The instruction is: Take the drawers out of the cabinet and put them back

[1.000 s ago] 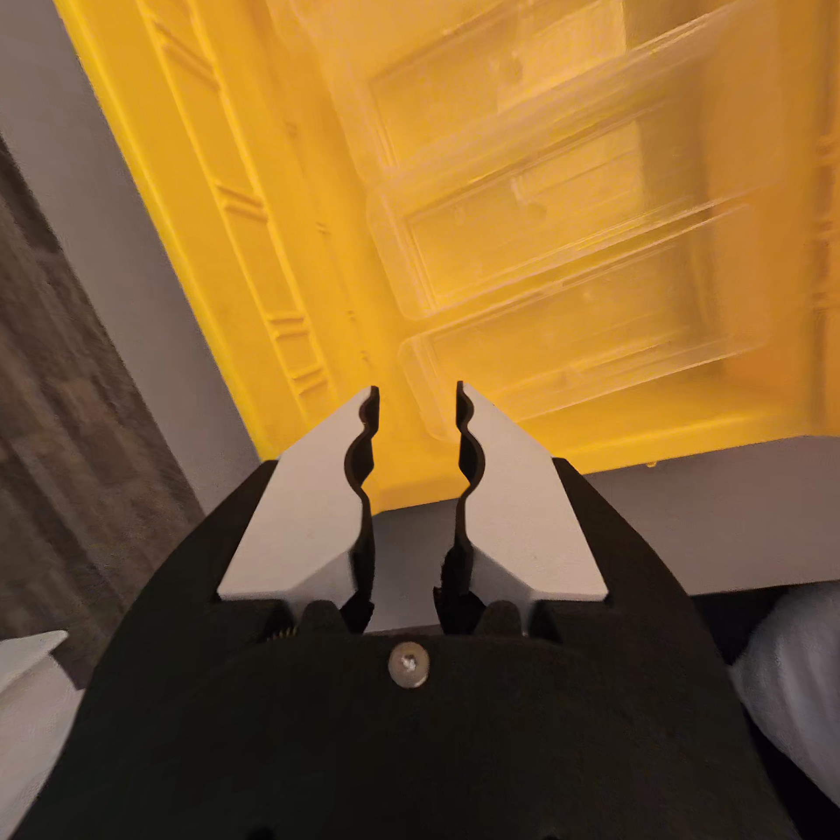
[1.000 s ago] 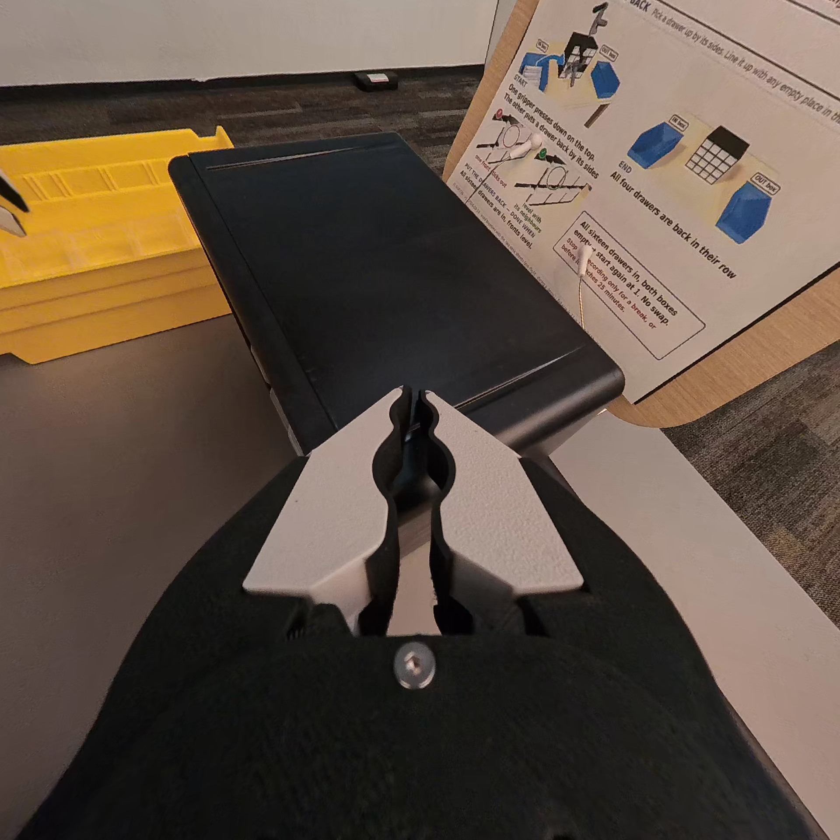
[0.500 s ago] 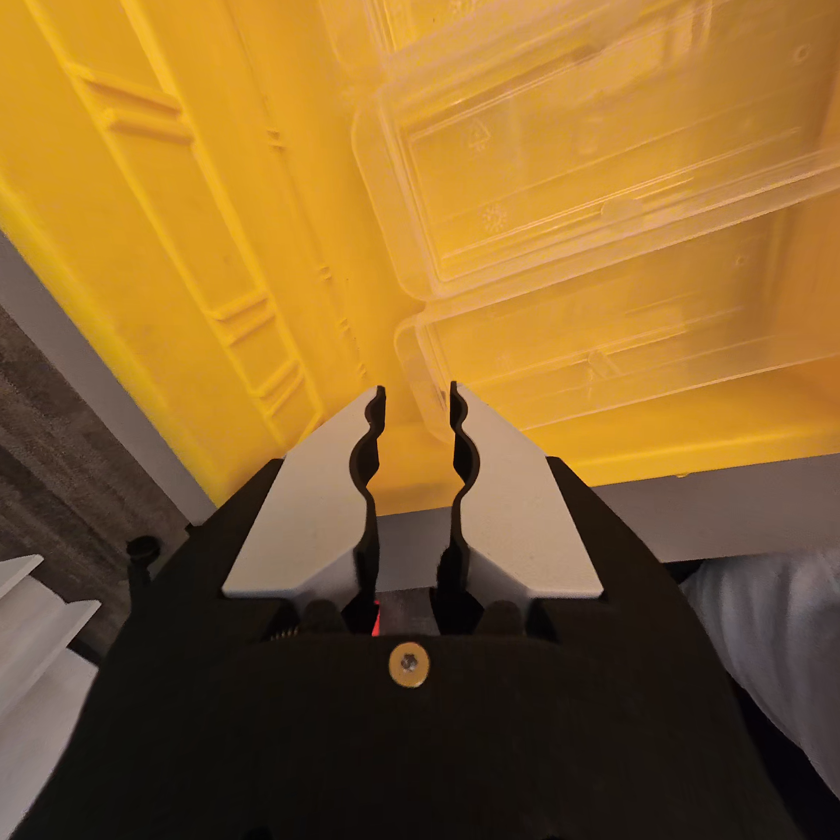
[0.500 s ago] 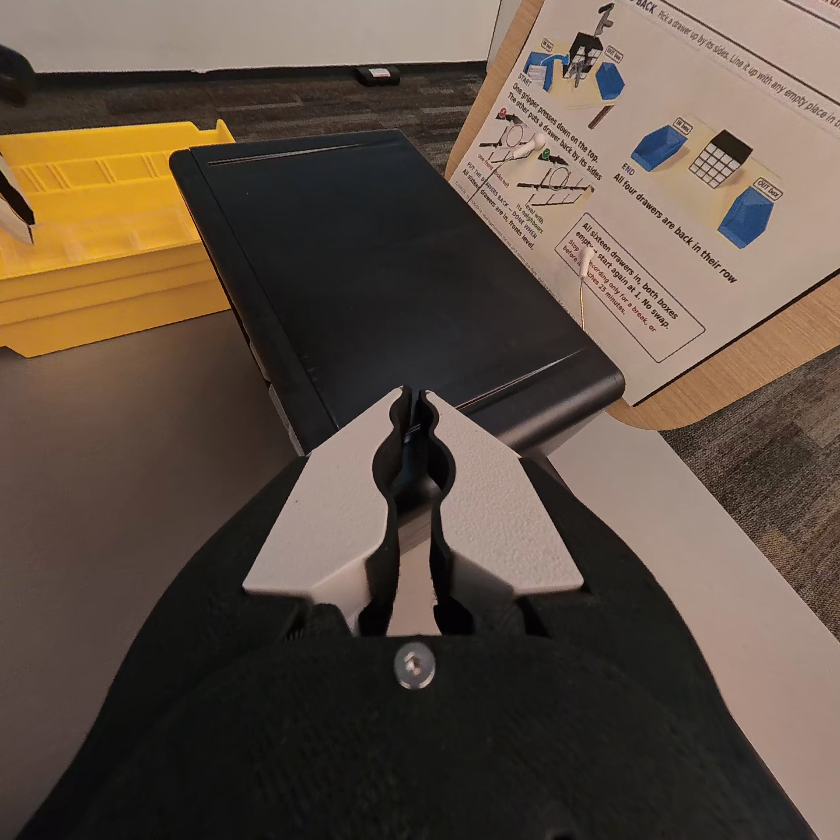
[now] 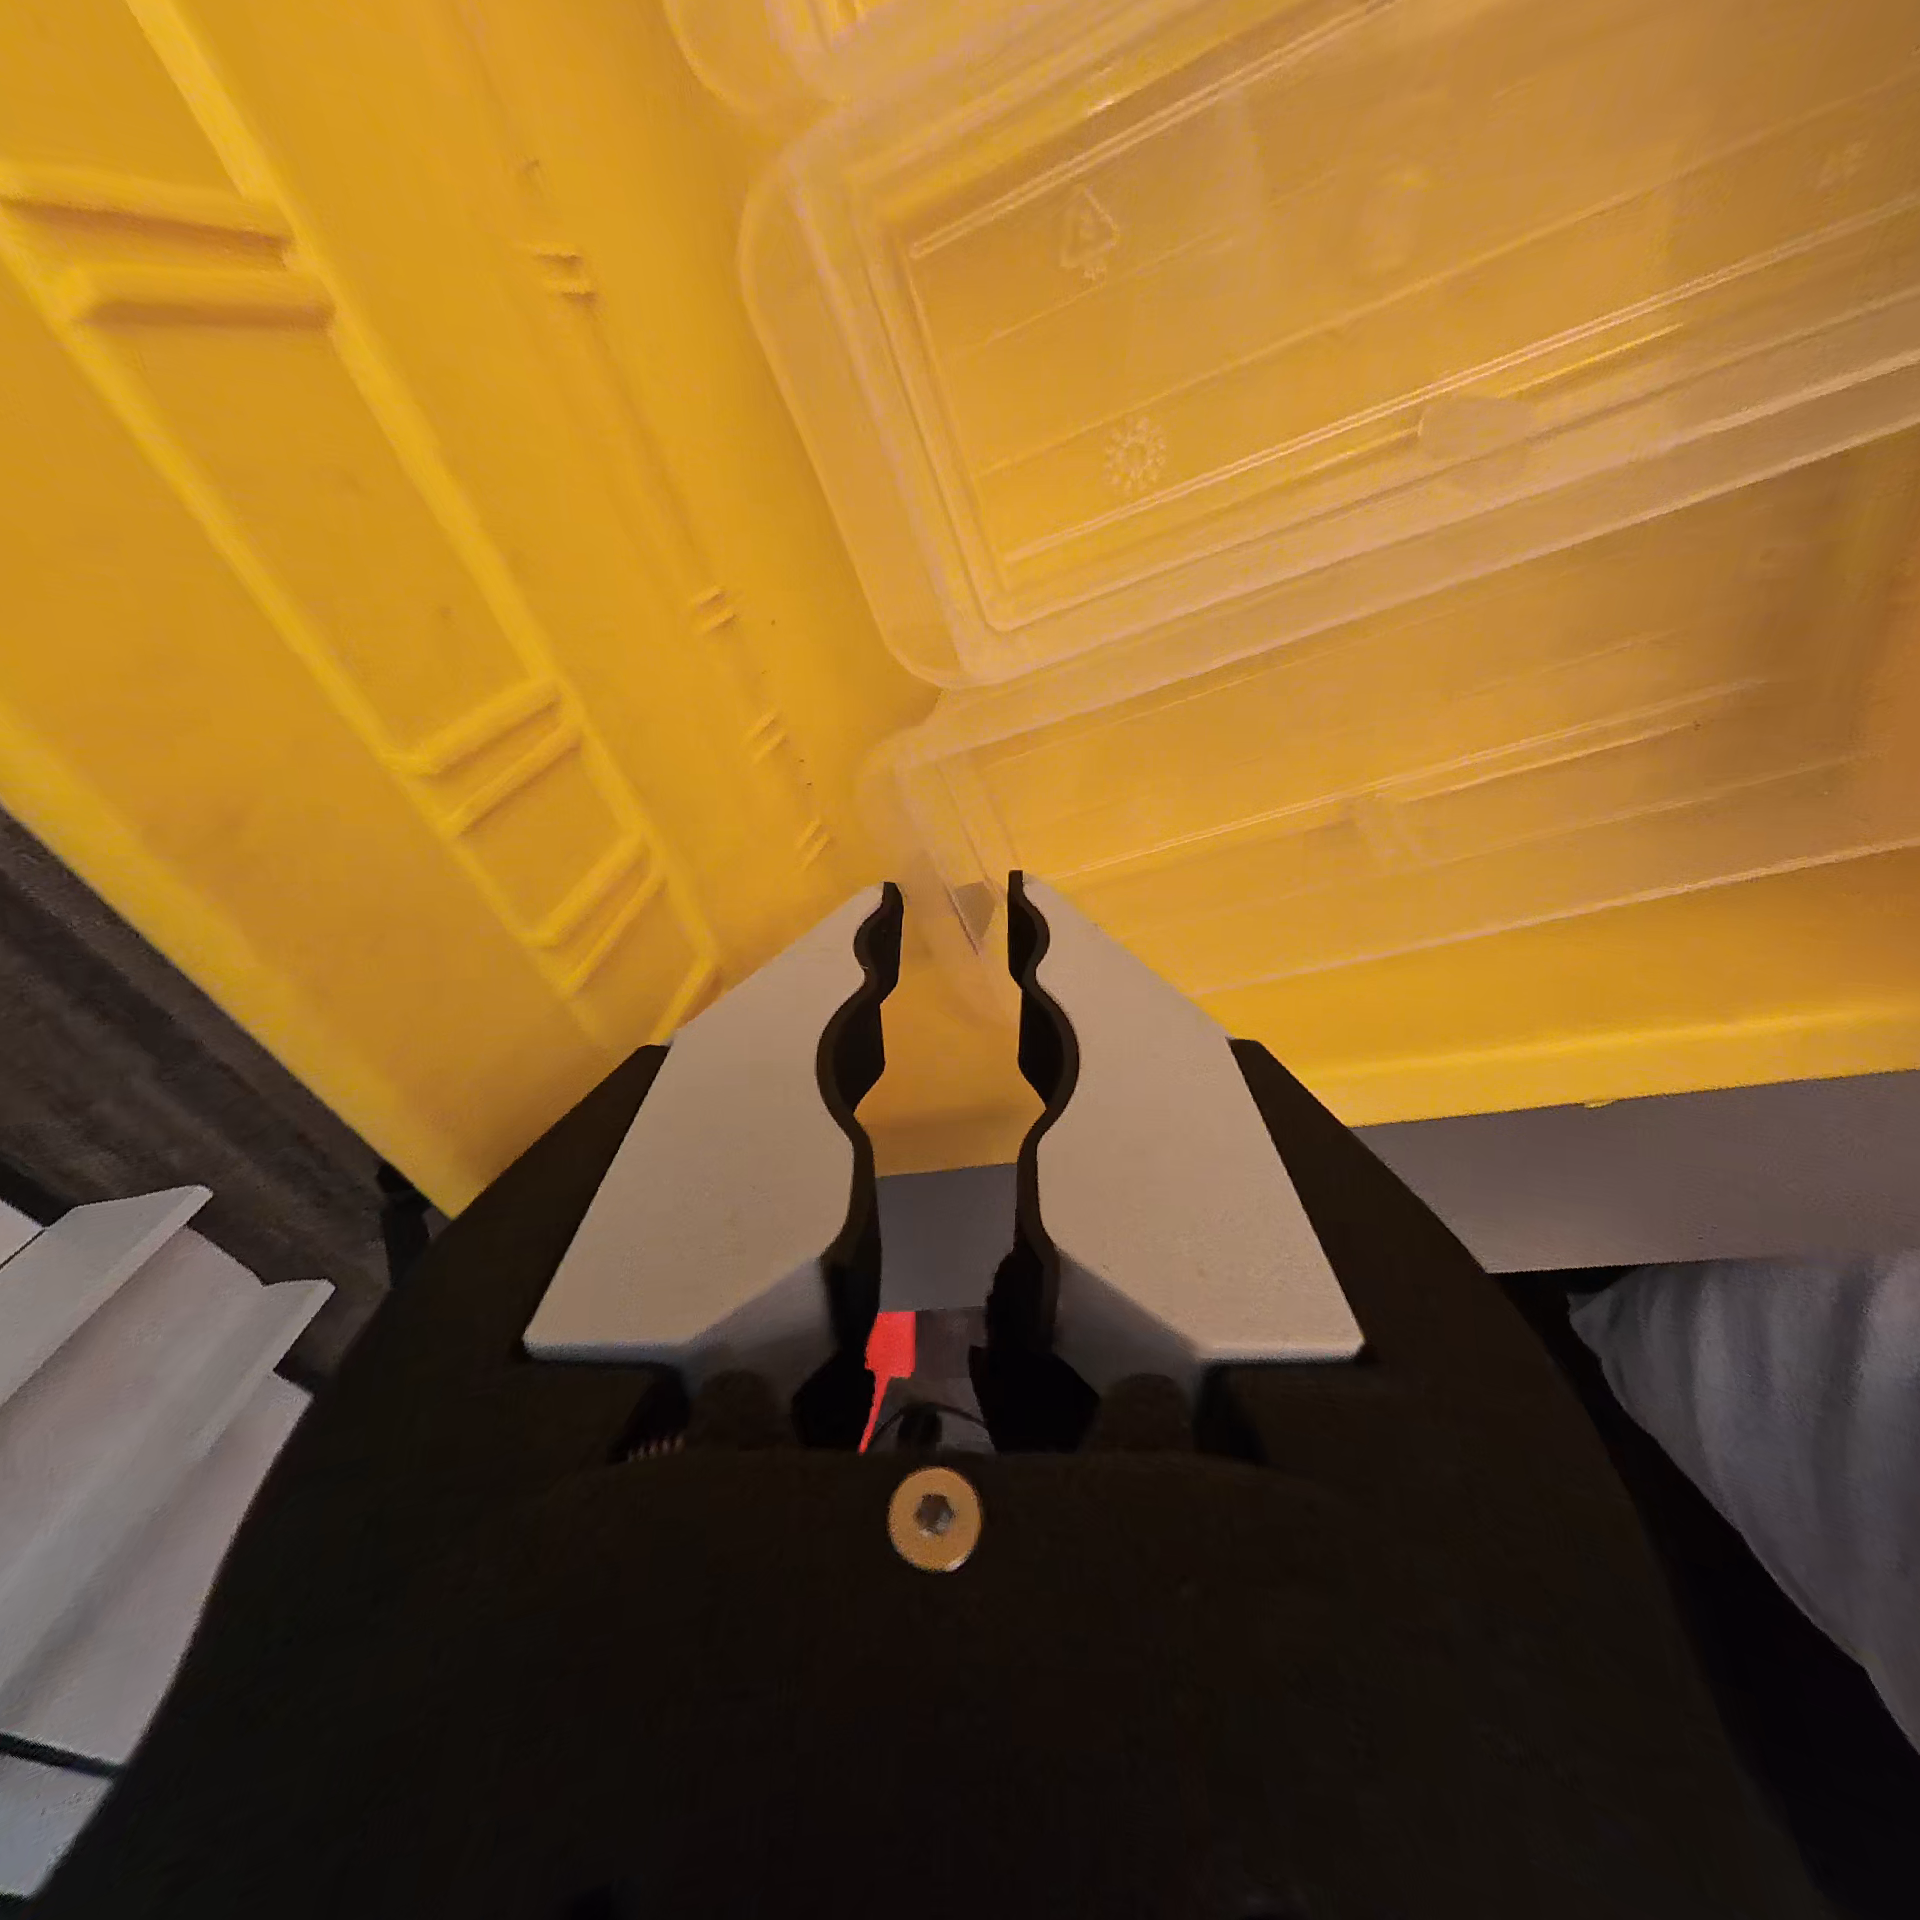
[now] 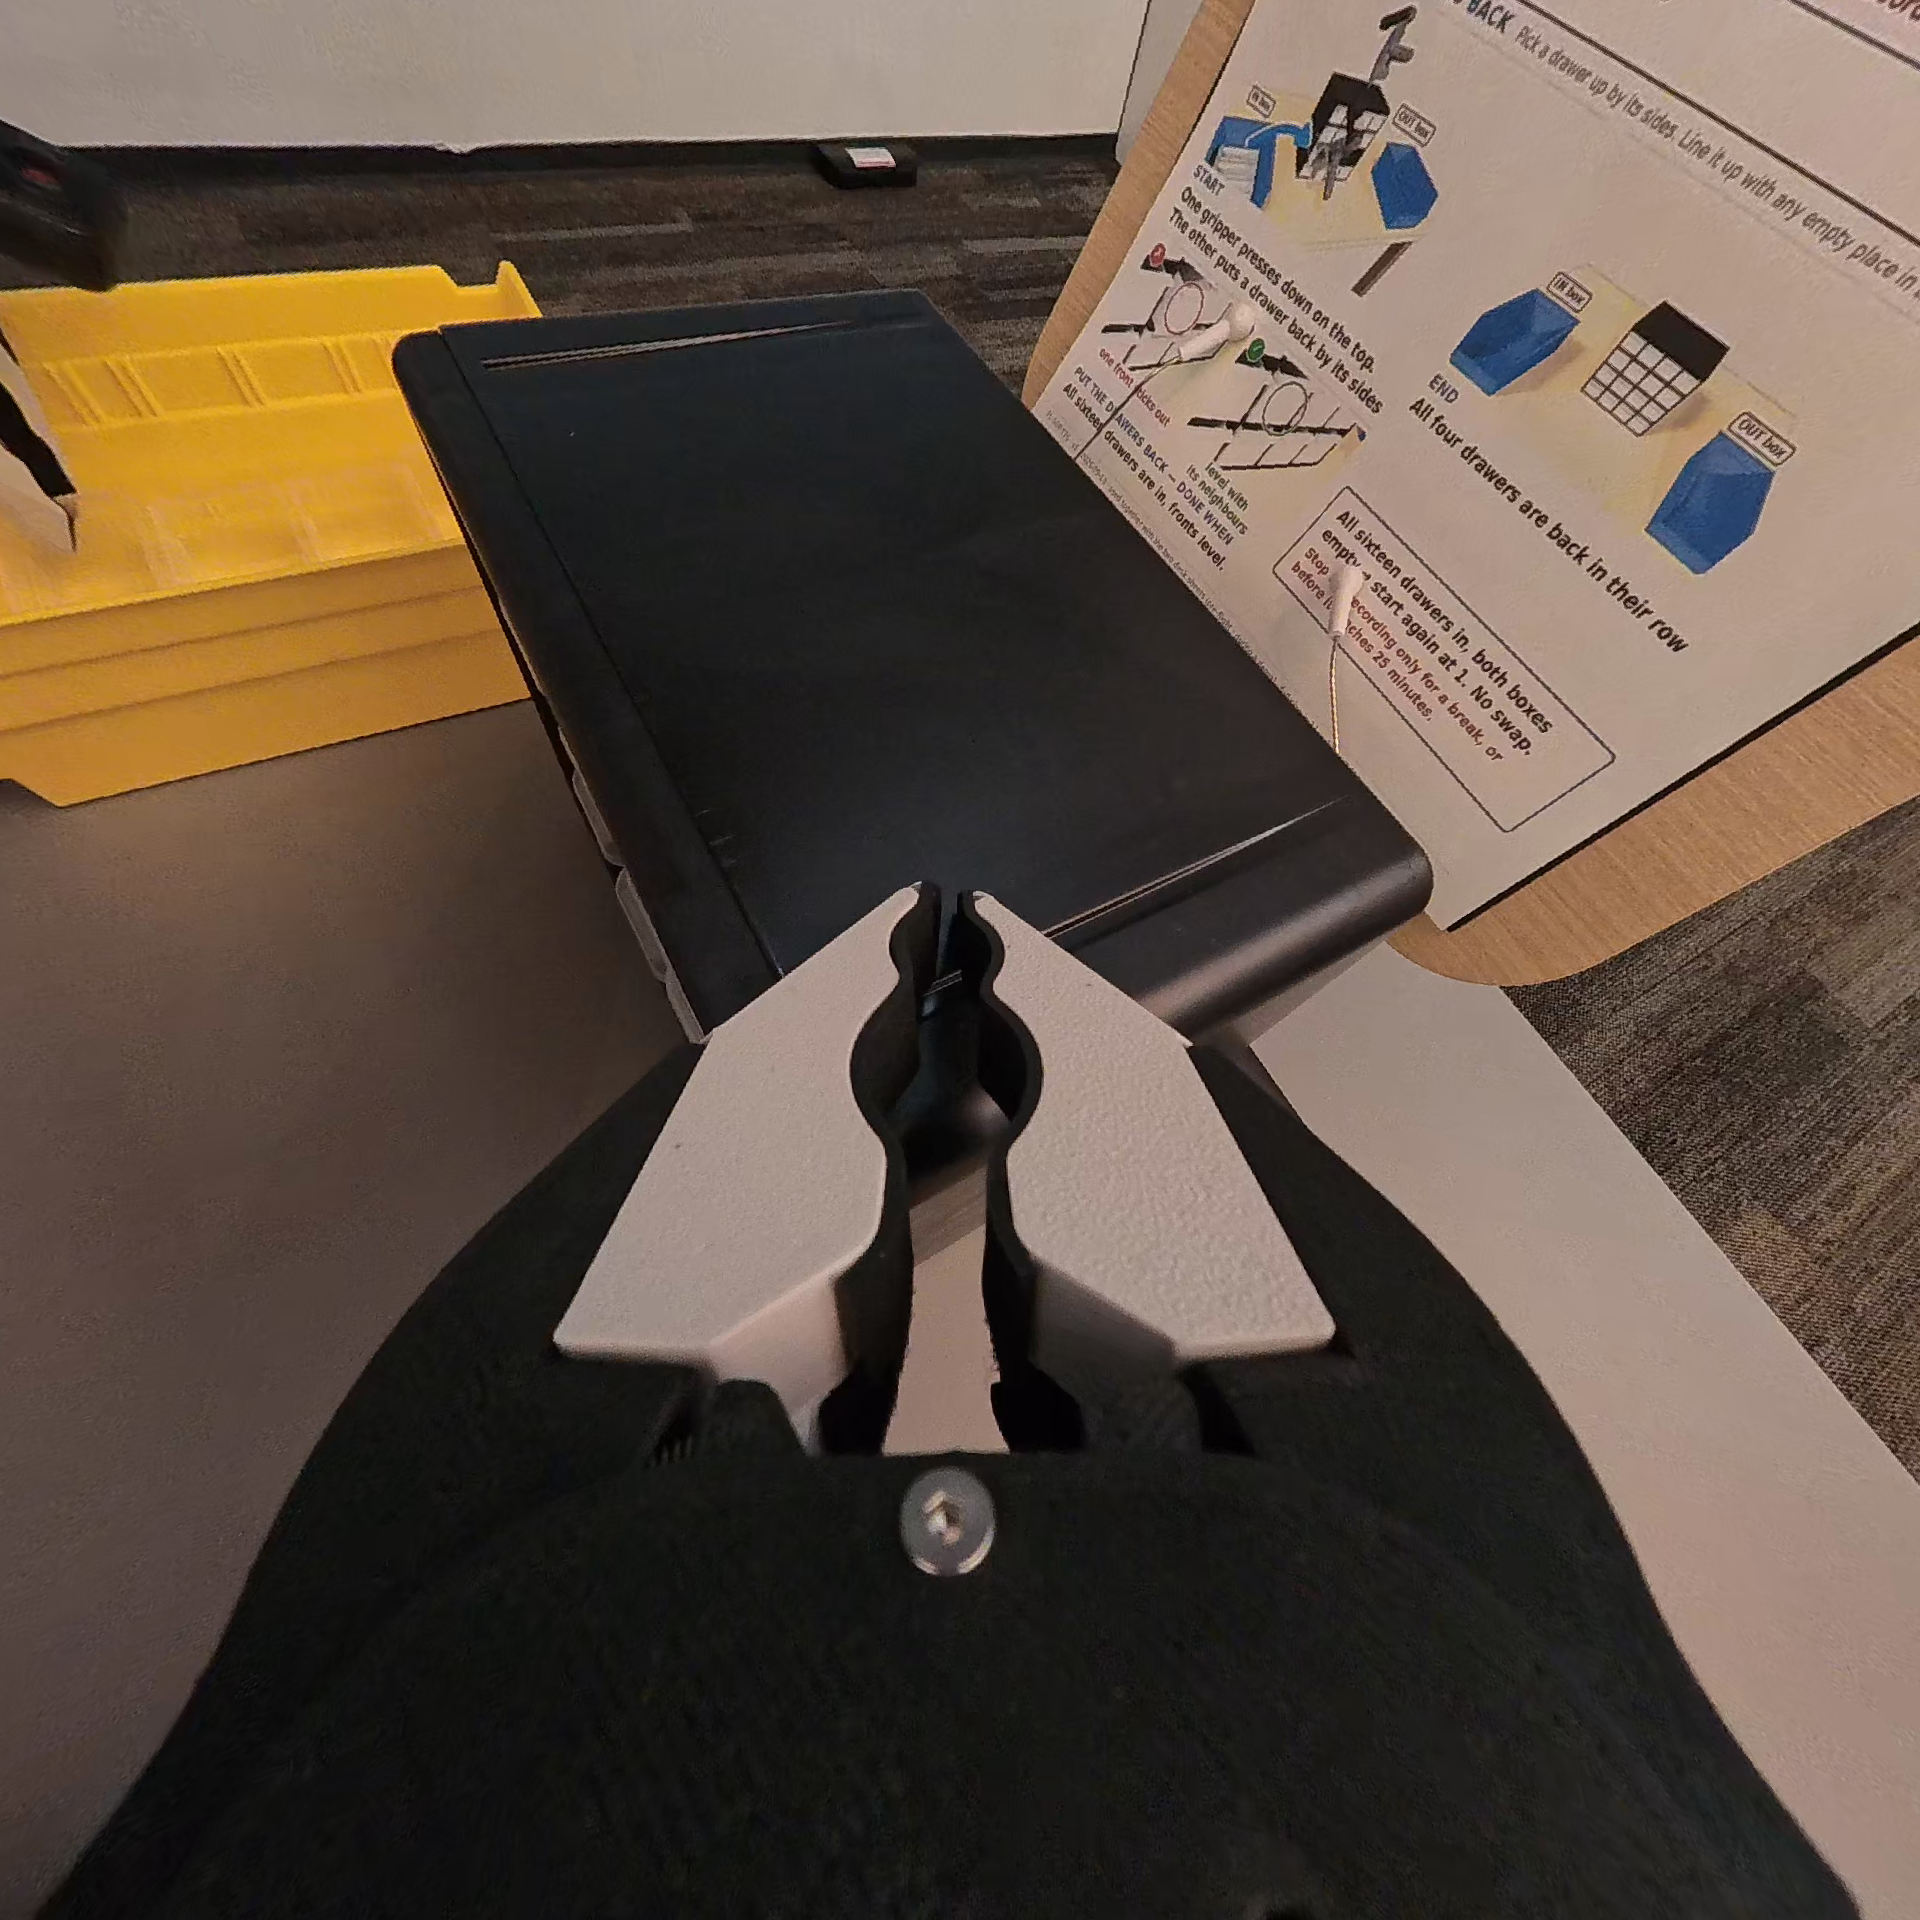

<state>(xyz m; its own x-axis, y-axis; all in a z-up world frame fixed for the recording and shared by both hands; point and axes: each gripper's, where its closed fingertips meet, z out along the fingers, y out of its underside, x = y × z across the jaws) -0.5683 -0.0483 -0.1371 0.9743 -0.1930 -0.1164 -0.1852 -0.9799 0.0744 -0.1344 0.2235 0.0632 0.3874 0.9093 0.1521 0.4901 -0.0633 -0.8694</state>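
Observation:
Several clear plastic drawers lie in a yellow bin (image 5: 416, 520). The nearest drawer (image 5: 1455, 831) lies by the bin's front wall, and a second one (image 5: 1247, 416) overlaps it behind. My left gripper (image 5: 951, 894) is open by a narrow gap, with the near drawer's corner wall between its tips. It also shows at the left edge of the right wrist view (image 6: 36, 468), over the bin (image 6: 239, 582). My right gripper (image 6: 940, 894) is shut and empty, its tips at the near end of the black cabinet's top (image 6: 883, 582).
The cabinet and bin stand on a grey table (image 6: 260, 1039). An instruction board (image 6: 1507, 364) leans right of the cabinet. Drawer fronts (image 6: 623, 894) peek out on the cabinet's left face. A white cloth (image 5: 1766, 1455) and a white object (image 5: 125, 1351) lie below the table edge.
My left gripper has moved in close to the nearest drawer in the bin, and its jaws have narrowed around the drawer's corner. The right gripper has stayed in place.

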